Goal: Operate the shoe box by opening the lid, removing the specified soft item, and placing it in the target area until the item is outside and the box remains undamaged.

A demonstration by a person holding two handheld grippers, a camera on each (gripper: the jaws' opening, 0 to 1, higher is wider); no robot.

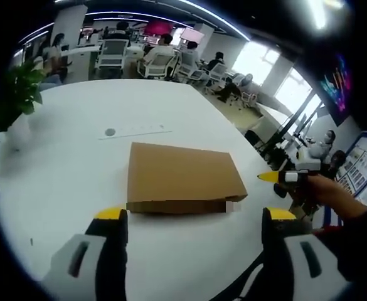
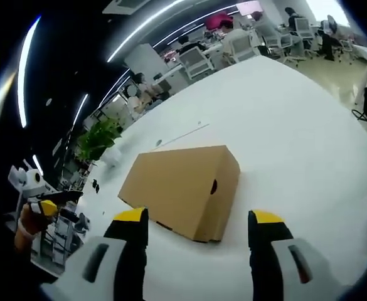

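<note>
- The box (image 1: 183, 179) is plain brown cardboard with its lid on and closed; it lies flat on the white table (image 1: 76, 169), nearer the edge by the person than the far edge.
- In the right gripper view the box (image 2: 182, 188) sits with one corner toward the camera, and a small round hole shows in its end wall.
- The left gripper (image 1: 196, 219) hovers above the table just short of the box, its yellow-tipped jaws spread wide with nothing between them; the box's near side lies in the gap as seen from the camera.
- The right gripper (image 2: 199, 222) is likewise spread and empty, hanging just short of the box's near corner.
- In the left gripper view the right gripper (image 1: 282, 177) comes in from the right, held in a hand (image 1: 334, 193) off the table's right edge.
- A potted plant (image 1: 17, 94) stands near the table's far left edge, well apart from the box.
- A small grey round disc (image 1: 110, 132) is set in the tabletop beyond the box.
- Office chairs (image 1: 114, 53) and seated people fill the room behind the table's far edge.
</note>
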